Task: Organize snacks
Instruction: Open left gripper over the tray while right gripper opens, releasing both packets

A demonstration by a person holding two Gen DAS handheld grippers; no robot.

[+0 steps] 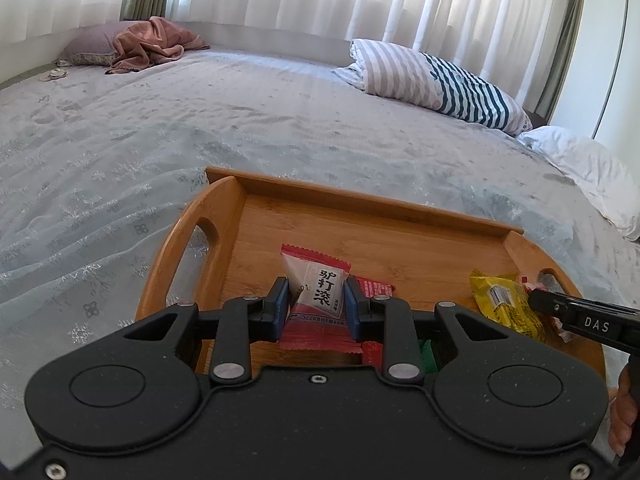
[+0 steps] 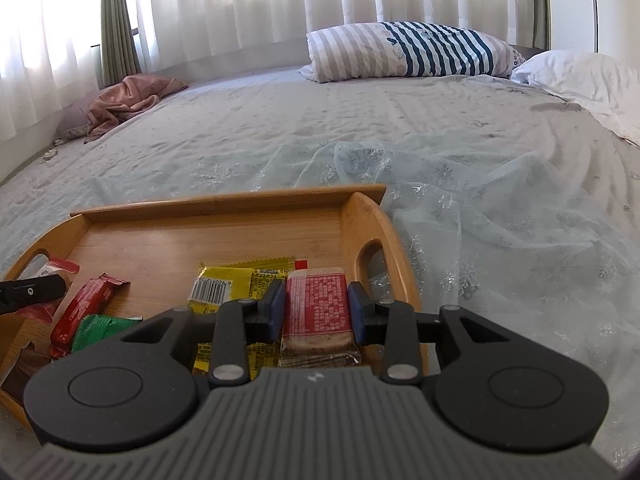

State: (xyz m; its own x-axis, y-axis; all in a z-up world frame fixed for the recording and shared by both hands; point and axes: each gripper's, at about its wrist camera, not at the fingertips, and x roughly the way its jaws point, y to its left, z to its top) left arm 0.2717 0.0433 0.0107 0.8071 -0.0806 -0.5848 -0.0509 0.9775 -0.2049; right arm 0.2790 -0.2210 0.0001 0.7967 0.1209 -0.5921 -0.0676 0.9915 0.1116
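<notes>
A wooden tray point(image 1: 360, 200) with handle cut-outs lies on the bed. My left gripper point(image 1: 316, 294) is shut on a white-and-red snack packet point(image 1: 320, 292) printed with black characters, held over the tray's left part. A red packet point(image 1: 378, 289) and a green one point(image 1: 426, 356) lie just behind it. My right gripper point(image 2: 316, 298) is shut on a clear red-labelled packet with a brown bar point(image 2: 316, 312), above a yellow packet point(image 2: 232, 284) at the tray's point(image 2: 224, 204) right end. In the right wrist view a red bar packet point(image 2: 86, 306) and a green packet point(image 2: 100, 328) lie to the left.
Pale embroidered sheer cloth point(image 2: 500, 220) covers the bed around the tray. A striped pillow point(image 2: 408, 50) and a white pillow point(image 2: 580, 76) lie at the far right, a pink cloth point(image 1: 152, 42) on a mauve pillow at the far left. White curtains hang behind.
</notes>
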